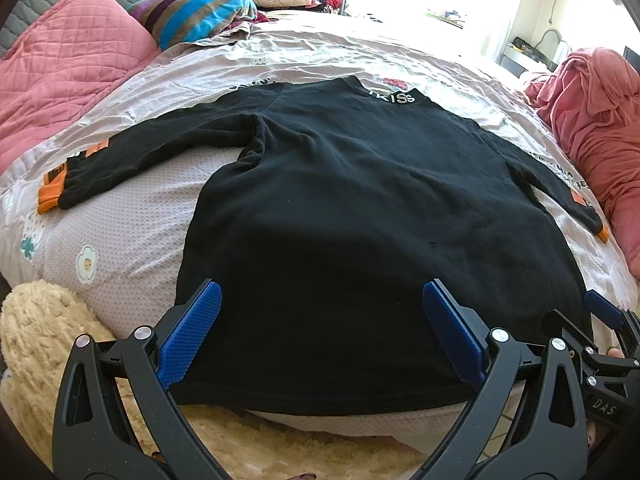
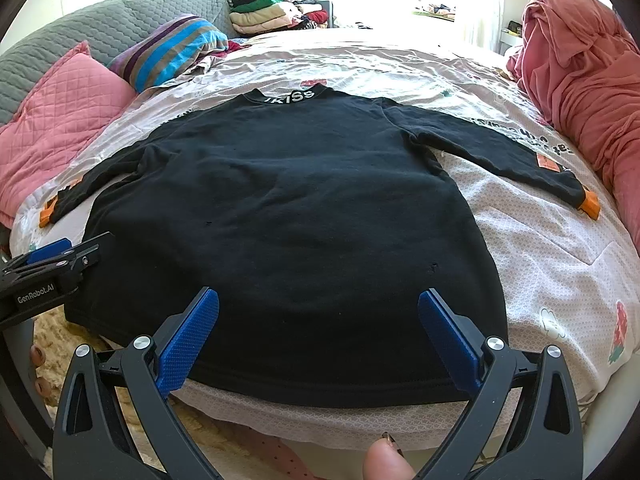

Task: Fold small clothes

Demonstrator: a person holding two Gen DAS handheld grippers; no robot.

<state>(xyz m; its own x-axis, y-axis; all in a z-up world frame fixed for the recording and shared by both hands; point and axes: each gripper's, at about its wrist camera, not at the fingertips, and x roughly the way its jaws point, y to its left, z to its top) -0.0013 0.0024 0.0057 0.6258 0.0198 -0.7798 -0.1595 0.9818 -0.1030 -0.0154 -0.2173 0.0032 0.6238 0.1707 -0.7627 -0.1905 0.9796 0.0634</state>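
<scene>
A small black long-sleeved sweater (image 1: pixel 360 208) with orange cuffs and white lettering on the collar lies flat and spread out on the bed, sleeves out to both sides. It also shows in the right wrist view (image 2: pixel 288 220). My left gripper (image 1: pixel 320 292) is open and empty over the sweater's hem, left of middle. My right gripper (image 2: pixel 318 300) is open and empty over the hem, right of middle. The right gripper shows at the right edge of the left wrist view (image 1: pixel 600 312). The left gripper shows at the left edge of the right wrist view (image 2: pixel 52 252).
The bed has a pale patterned cover (image 2: pixel 540 264). Pink quilted pillow (image 1: pixel 68 68) and striped pillow (image 1: pixel 200 8) lie at the far left. A bunched pink blanket (image 2: pixel 580 80) lies at the right. Folded clothes (image 2: pixel 272 12) are stacked at the back. A cream fluffy rug (image 1: pixel 44 328) lies below the bed edge.
</scene>
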